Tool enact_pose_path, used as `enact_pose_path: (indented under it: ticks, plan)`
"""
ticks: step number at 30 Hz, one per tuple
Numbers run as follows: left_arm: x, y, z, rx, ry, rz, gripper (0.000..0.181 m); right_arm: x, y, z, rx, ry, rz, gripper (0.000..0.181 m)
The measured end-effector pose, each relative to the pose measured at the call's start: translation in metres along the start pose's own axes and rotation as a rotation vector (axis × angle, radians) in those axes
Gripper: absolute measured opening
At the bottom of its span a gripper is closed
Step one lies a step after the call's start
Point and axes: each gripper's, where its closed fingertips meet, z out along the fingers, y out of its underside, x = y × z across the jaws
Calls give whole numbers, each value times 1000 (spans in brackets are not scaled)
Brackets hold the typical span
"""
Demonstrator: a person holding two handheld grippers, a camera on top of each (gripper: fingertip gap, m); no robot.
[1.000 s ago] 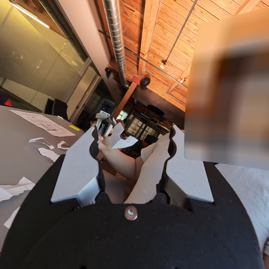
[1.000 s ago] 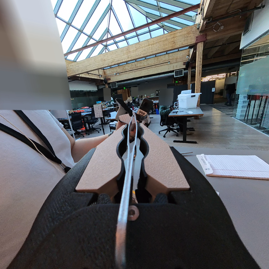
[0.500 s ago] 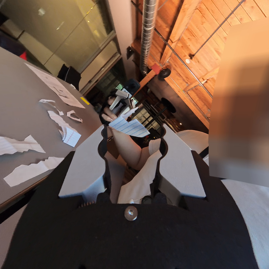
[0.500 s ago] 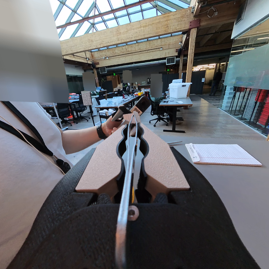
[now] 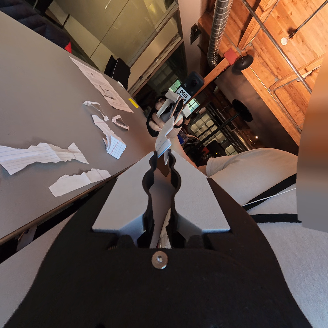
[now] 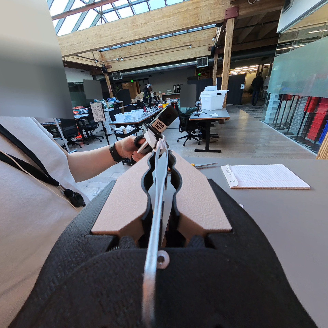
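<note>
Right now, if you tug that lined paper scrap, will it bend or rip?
Probably floppy: the lined paper scrap kinks between the left fingers and right gripper. It likely tears easily, like the ragged pieces on the table.

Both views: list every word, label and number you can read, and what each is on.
I quote no writing; these things bear it:
left label, on the left gripper: legible.
right label, on the right gripper: partly hidden.
sheet, on the table: too small.
notepad, header strip: too small.
board, far back: too small.
paper, between the grippers: ruled lines only.
</note>
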Motion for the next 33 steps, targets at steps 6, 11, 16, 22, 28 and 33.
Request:
enact_pose_path:
  ticks: [6,11,16,22,28,33]
  plan:
    - [1,11,2,-51,-19,19,9,-5,3,1,-8,-48,49,15]
    - [4,18,9,-96,-12,32,14,-5,11,8,-16,-65,83,15]
    - [7,15,6,-79,-12,36,45,-5,8,3,-85,-39,-25,11]
    - [33,-5,1,-9,90,126,67,-31,-40,-31,-214,-97,-287,10]
    - [83,-29,49,-27,359,224,73,-69,-96,-67,-179,-295,-310,11]
    - [93,-13,86,-184,477,208,56,-68,-68,-66,-225,-279,-297,12]
